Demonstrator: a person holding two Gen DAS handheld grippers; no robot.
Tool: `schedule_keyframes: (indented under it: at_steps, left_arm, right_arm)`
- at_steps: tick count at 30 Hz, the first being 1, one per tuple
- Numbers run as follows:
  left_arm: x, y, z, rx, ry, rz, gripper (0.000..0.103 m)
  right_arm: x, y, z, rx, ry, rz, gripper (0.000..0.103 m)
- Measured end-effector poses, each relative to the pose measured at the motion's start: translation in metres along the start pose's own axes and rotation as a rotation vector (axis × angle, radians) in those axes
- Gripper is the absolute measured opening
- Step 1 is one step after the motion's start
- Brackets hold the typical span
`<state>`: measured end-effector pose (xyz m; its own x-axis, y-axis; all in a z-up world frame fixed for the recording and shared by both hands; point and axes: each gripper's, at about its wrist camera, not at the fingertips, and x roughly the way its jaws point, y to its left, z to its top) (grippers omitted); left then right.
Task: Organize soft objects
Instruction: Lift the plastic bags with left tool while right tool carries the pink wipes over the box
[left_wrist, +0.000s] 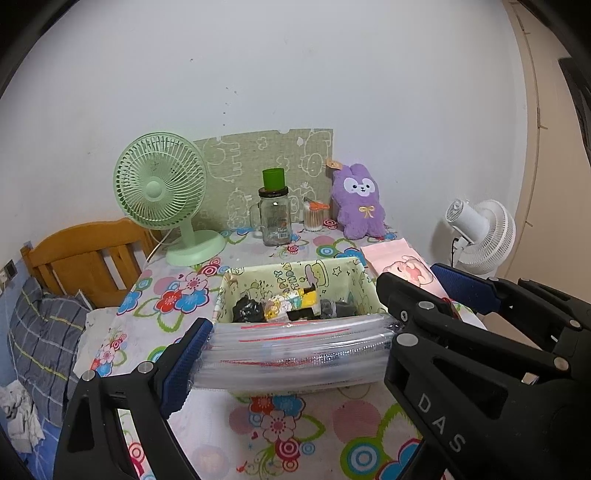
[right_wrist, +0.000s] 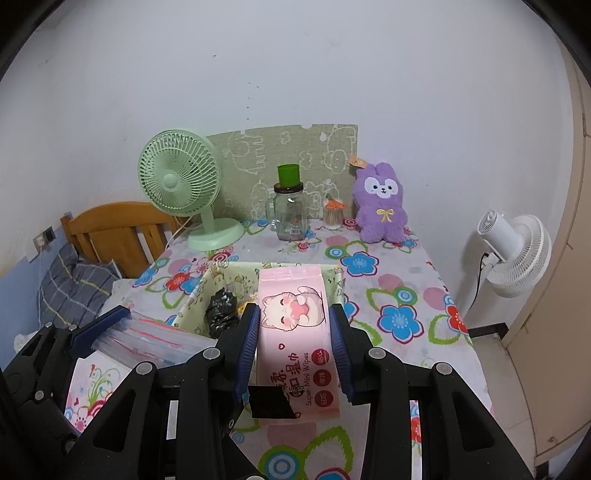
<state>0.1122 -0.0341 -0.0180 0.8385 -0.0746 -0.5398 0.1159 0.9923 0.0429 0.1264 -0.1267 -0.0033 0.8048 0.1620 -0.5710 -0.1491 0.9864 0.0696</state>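
Note:
My left gripper (left_wrist: 295, 336) is shut on a clear pack of plastic bags (left_wrist: 291, 350) with red lines, held just above the near rim of the cloth storage box (left_wrist: 295, 273). The pack also shows in the right wrist view (right_wrist: 147, 338). My right gripper (right_wrist: 293, 332) is shut on a pink pack of wet wipes (right_wrist: 295, 332) with a cat print, held over the box's right part (right_wrist: 338, 280). The box holds a black crumpled bag (right_wrist: 221, 310) and small packets (left_wrist: 291, 304). A purple plush rabbit (left_wrist: 360, 201) sits at the table's back right.
A green desk fan (left_wrist: 162, 192), a glass jar with a green cup on top (left_wrist: 275, 214) and a cotton swab jar (left_wrist: 314, 216) stand at the back. A white floor fan (right_wrist: 517, 254) is right of the table. A wooden bed headboard (left_wrist: 88, 258) and pillow are left.

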Motion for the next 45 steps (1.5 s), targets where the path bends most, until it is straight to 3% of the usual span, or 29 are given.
schedule_keyframes:
  at_steps: [13, 30, 35, 45]
  left_arm:
    - [0.043, 0.01, 0.017, -0.028, 0.026, -0.02, 0.095]
    - [0.109, 0.019, 0.02, -0.054, 0.096, -0.032, 0.096]
    - [0.122, 0.02, 0.018, -0.056, 0.115, -0.054, 0.102]
    - [0.135, 0.024, 0.014, -0.071, 0.148, -0.07, 0.103]
  right_arm:
    - [0.041, -0.004, 0.02, 0.004, 0.012, -0.007, 0.04]
    - [0.109, -0.017, 0.029, 0.015, 0.093, -0.008, 0.04]
    - [0.123, -0.018, 0.028, 0.007, 0.113, -0.008, 0.04]
    - [0.142, -0.022, 0.026, -0.003, 0.144, -0.021, 0.04]
